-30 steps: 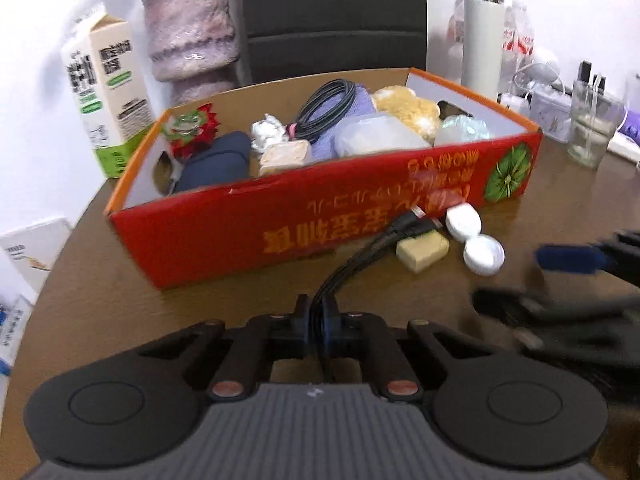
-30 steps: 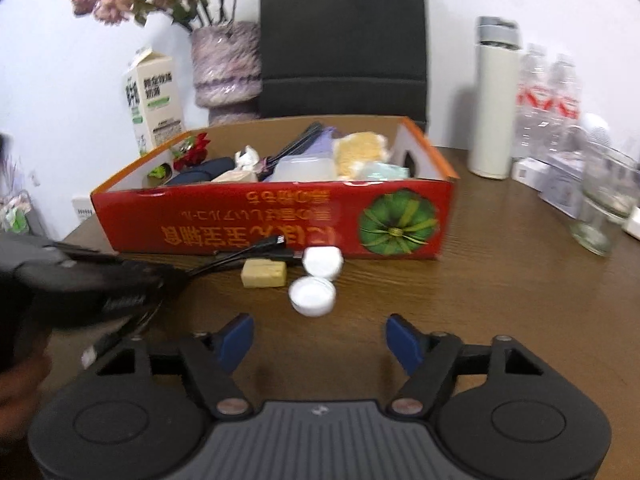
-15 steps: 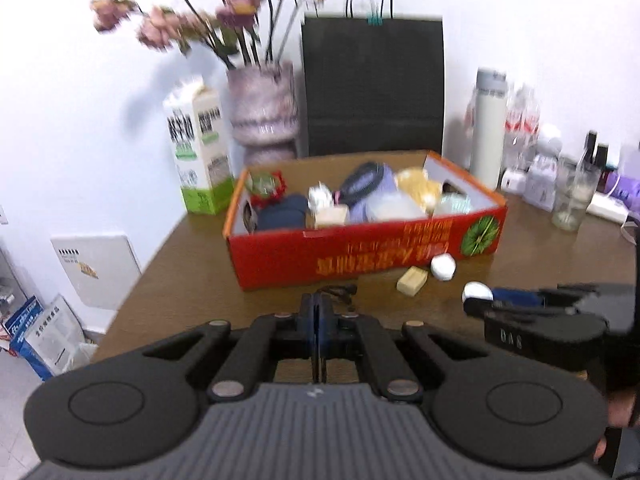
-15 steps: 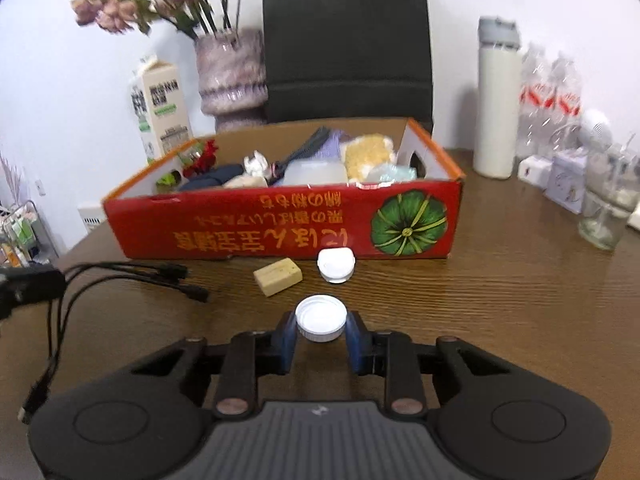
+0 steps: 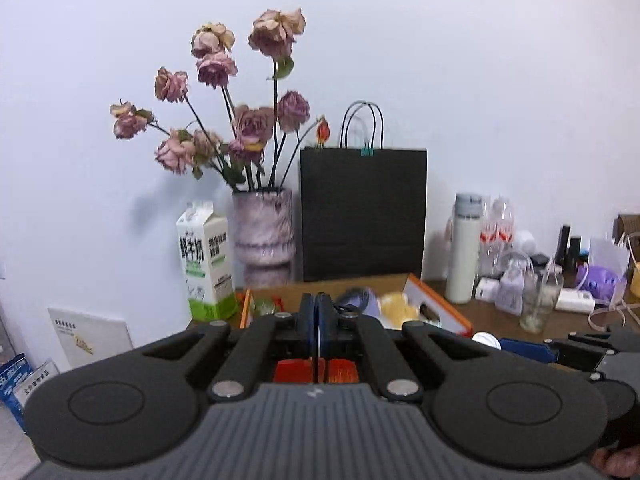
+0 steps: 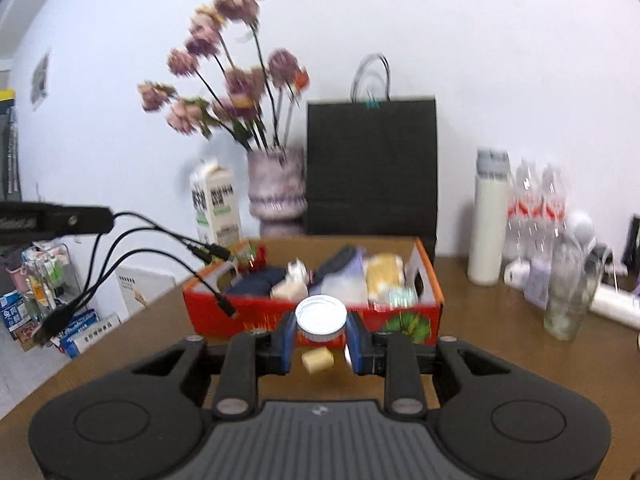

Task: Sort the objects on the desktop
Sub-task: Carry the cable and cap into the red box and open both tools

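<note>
My right gripper (image 6: pixel 321 336) is shut on a white round lid (image 6: pixel 321 317) and holds it in the air in front of the red cardboard box (image 6: pixel 400 322), which is full of small items. My left gripper (image 5: pixel 319 316) is shut on a black multi-head cable (image 6: pixel 132 248); in the right wrist view the cable dangles from the left gripper at the far left, above the table's left edge. A tan block (image 6: pixel 317 359) and part of a second white lid (image 6: pixel 347 356) lie on the table before the box.
A milk carton (image 6: pixel 216 204), a vase of dried flowers (image 6: pixel 276 192) and a black paper bag (image 6: pixel 372 164) stand behind the box. A white thermos (image 6: pixel 488 216), water bottles (image 6: pixel 536 208) and a glass (image 6: pixel 568 304) stand at the right on the brown table (image 6: pixel 500 344).
My right gripper closed on the white lid and lifted it off the table. My left gripper rose high with the cable, which now hangs in the air.
</note>
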The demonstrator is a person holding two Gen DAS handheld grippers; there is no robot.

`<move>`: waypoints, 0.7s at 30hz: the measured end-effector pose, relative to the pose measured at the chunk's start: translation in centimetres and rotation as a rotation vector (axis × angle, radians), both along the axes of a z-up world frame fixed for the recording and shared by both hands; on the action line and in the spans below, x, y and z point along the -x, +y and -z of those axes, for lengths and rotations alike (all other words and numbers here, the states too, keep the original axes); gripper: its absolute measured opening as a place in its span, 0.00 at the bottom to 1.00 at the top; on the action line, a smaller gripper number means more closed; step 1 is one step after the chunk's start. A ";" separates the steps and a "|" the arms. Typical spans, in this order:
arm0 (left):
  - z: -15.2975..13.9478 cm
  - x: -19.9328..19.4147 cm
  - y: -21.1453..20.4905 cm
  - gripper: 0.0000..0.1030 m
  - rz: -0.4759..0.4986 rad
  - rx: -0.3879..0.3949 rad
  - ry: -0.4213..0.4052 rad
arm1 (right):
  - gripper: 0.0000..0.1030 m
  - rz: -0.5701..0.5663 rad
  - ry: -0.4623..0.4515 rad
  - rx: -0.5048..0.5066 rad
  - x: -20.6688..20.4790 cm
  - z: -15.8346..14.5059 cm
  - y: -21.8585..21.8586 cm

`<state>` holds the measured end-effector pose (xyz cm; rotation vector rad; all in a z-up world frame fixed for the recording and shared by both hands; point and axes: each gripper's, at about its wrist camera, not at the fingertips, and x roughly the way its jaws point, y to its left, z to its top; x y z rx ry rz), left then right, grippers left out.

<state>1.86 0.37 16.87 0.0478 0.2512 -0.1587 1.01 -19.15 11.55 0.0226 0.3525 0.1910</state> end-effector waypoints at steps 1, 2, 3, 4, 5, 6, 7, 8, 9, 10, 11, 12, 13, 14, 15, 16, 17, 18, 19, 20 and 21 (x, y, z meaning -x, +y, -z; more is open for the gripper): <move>-0.3 -0.6 -0.1 0.03 0.000 0.006 -0.005 | 0.24 0.004 -0.006 0.012 -0.4 -0.3 0.0; -0.6 -1.3 -0.2 0.03 0.003 0.009 -0.011 | 0.24 0.007 -0.011 0.018 -0.8 -0.6 0.0; -0.9 -2.0 -0.3 0.03 0.008 0.010 -0.018 | 0.24 0.006 -0.015 0.020 -1.2 -0.9 -0.1; -1.2 -2.8 -0.5 0.03 0.012 0.013 -0.019 | 0.24 0.004 -0.018 0.017 -1.7 -1.1 -0.2; -1.6 -3.8 -0.7 0.03 0.018 0.019 -0.009 | 0.25 0.002 -0.023 0.016 -2.3 -1.4 -0.3; -2.0 -4.9 -1.0 0.03 0.041 0.032 0.009 | 0.24 0.001 -0.026 0.017 -2.9 -1.6 -0.4; -2.3 -6.0 -1.2 0.03 0.066 0.055 0.027 | 0.25 0.002 -0.027 0.019 -3.8 -1.7 -0.4; -2.5 -7.2 -1.4 0.03 0.086 0.075 0.045 | 0.25 0.004 -0.025 0.020 -4.6 -1.7 -0.5; -2.6 -8.4 -1.8 0.03 0.104 0.081 0.060 | 0.25 0.007 -0.021 0.019 -5.3 -1.7 -0.6; -2.6 -9.7 -2.1 0.03 0.115 0.089 0.072 | 0.25 0.009 -0.013 0.016 -6.2 -1.5 -0.8; -2.5 -10.8 -2.4 0.03 0.118 0.098 0.077 | 0.25 0.012 -0.003 0.017 -7.1 -1.4 -0.9; -2.3 -12.1 -2.6 0.03 0.123 0.106 0.089 | 0.25 0.019 0.002 0.020 -8.0 -1.2 -1.1; -2.0 -13.4 -2.8 0.03 0.119 0.115 0.105 | 0.25 0.026 0.009 0.027 -8.9 -1.0 -1.1; -1.6 -15.0 -2.9 0.03 0.117 0.122 0.120 | 0.25 0.031 0.015 0.030 -9.7 -0.8 -1.2; -0.9 -16.7 -2.9 0.03 0.106 0.130 0.138 | 0.25 0.035 0.020 0.032 -10.4 -0.7 -1.2; -0.1 -18.4 -2.9 0.03 0.087 0.140 0.165 | 0.25 0.040 0.027 0.032 -11.3 -0.5 -1.4; 0.8 -19.9 -2.8 0.03 0.072 0.157 0.199 | 0.25 0.044 0.033 0.032 -12.0 -0.3 -1.5; 2.1 -21.6 -2.6 0.03 0.064 0.175 0.236 | 0.25 0.047 0.038 0.033 -12.7 -0.1 -1.5; 3.4 -23.0 -2.3 0.03 0.044 0.193 0.269 | 0.24 0.049 0.042 0.035 -13.4 0.1 -1.6; 4.7 -24.5 -2.1 0.03 0.029 0.203 0.309 | 0.25 0.050 0.049 0.036 -14.0 0.3 -1.7; 6.2 -25.9 -2.0 0.03 0.007 0.194 0.349 | 0.25 0.049 0.060 0.039 -14.8 0.6 -1.7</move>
